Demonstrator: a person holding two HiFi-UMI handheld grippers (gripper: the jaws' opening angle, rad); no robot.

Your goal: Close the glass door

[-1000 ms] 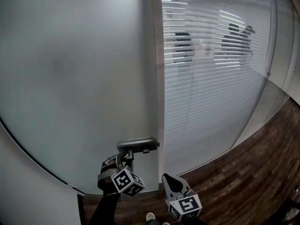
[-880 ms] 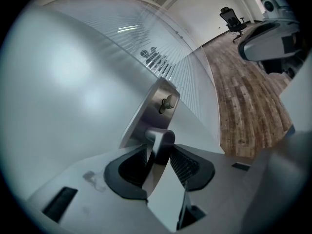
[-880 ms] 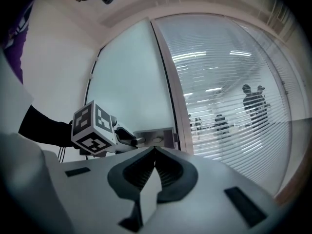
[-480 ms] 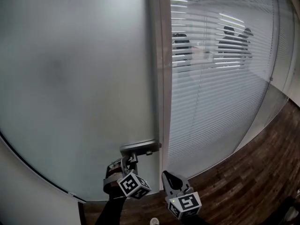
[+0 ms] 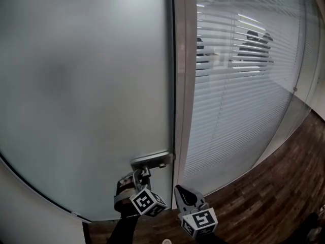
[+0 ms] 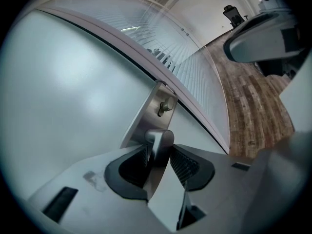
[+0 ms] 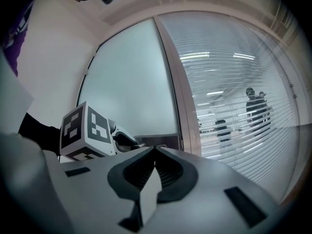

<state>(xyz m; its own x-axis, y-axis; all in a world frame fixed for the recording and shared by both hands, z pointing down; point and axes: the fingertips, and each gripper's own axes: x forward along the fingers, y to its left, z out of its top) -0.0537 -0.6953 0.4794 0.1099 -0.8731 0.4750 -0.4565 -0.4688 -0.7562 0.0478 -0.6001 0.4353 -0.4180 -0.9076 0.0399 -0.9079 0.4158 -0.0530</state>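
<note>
The frosted glass door [image 5: 86, 85] fills the left of the head view, its right edge lying close along the grey door frame [image 5: 185, 85]. Its metal lever handle [image 5: 151, 160] sits low on that edge. My left gripper [image 5: 142, 174] reaches up from below and is shut on the handle. In the left gripper view the handle's bar [image 6: 159, 140] is pinched between the ribbed pads, in front of its steel plate [image 6: 153, 113]. My right gripper [image 5: 182, 194] hovers just right of the left one, shut with nothing in it [image 7: 155, 150].
Right of the frame runs a curved glass wall with white blinds [image 5: 244, 85]; people [image 5: 256, 42] stand behind it. Dark wood floor [image 5: 274, 197] lies at the lower right. A white wall [image 7: 53, 57] borders the door's left side.
The door's right edge has swung rightward up to the frame, covering more of the blinds. Both grippers have shifted slightly right with it, the left one still on the handle.
</note>
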